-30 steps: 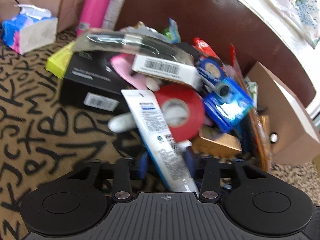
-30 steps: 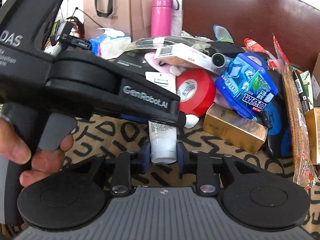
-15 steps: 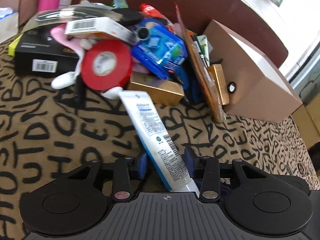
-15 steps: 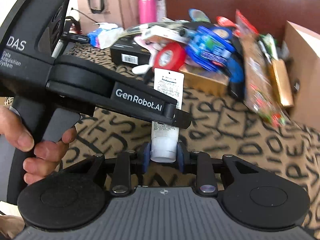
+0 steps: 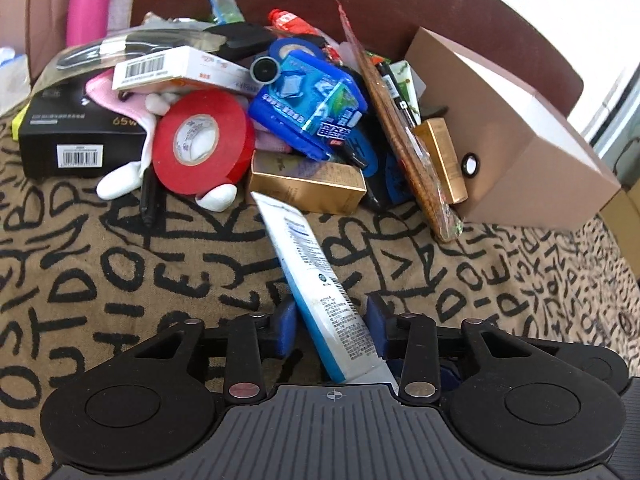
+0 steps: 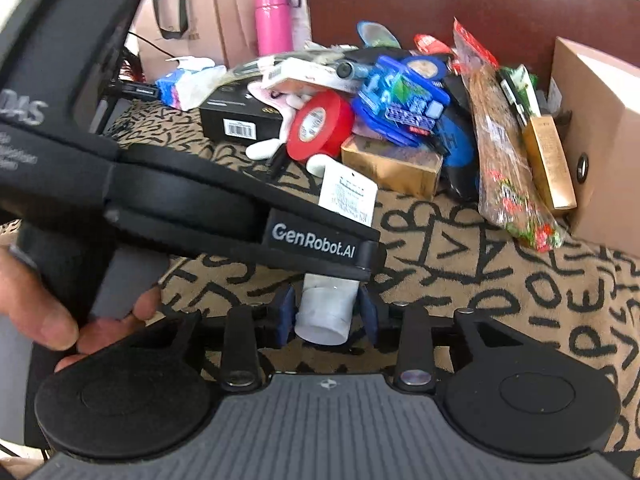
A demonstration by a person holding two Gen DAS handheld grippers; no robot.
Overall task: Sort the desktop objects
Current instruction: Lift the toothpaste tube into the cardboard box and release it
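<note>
A white and blue tube [image 5: 316, 280] lies between the blue pads of my left gripper [image 5: 332, 324], crimped end pointing at the pile. Its cap end [image 6: 324, 316] sits between the pads of my right gripper [image 6: 326, 314]. Both grippers are shut on the tube, held over the patterned cloth [image 5: 120, 264]. The left gripper's body [image 6: 192, 200] crosses the right wrist view and hides the tube's middle. The pile behind holds a red tape roll [image 5: 202, 140], a blue pack [image 5: 312, 108] and a gold box [image 5: 308, 188].
A brown cardboard box [image 5: 520, 136] stands at the right. A black box [image 5: 76, 136], a white barcoded box [image 5: 172, 68], a pink bottle [image 6: 274, 20] and a tissue pack [image 6: 184, 84] are at the left and back. A long snack bag [image 6: 504, 168] leans by the cardboard box.
The tube has been pulled back out of the pile toward me and now hangs over the cloth in front of it. Both grippers stayed on it.
</note>
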